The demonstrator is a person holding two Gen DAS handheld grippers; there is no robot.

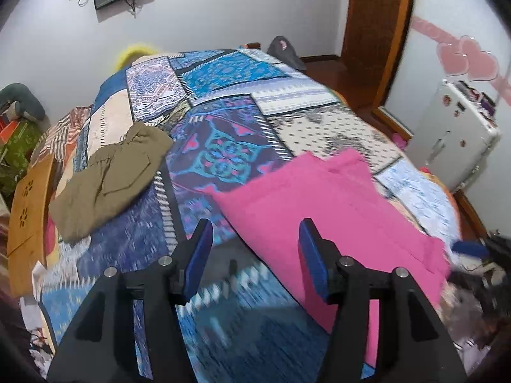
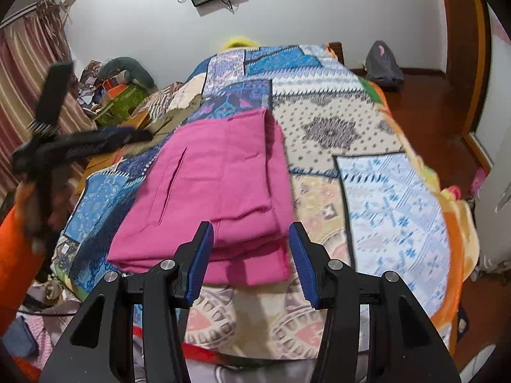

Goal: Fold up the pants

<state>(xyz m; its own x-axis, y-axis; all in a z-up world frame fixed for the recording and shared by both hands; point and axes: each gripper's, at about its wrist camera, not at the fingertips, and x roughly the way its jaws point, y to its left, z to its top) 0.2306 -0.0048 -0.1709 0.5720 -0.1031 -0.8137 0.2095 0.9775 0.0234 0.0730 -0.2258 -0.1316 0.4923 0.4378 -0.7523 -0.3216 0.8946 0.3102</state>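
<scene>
Pink pants (image 2: 217, 191) lie folded in flat layers on the patchwork bedspread (image 2: 383, 198), near the front edge of the bed. They also show in the left wrist view (image 1: 319, 210), to the right. My right gripper (image 2: 252, 239) is open and empty, just above the near end of the pink pants. My left gripper (image 1: 255, 239) is open and empty, held above the bedspread (image 1: 223, 146) to the left of the pink pants. The left gripper also appears blurred at the left of the right wrist view (image 2: 134, 135).
Olive-green pants (image 1: 108, 178) lie folded at the bed's left side. A wooden board (image 1: 27, 217) stands by the left edge. A white fridge (image 1: 453, 140) and a wooden door frame (image 1: 377, 32) are at the right. A grey bag (image 2: 383, 63) sits on the floor.
</scene>
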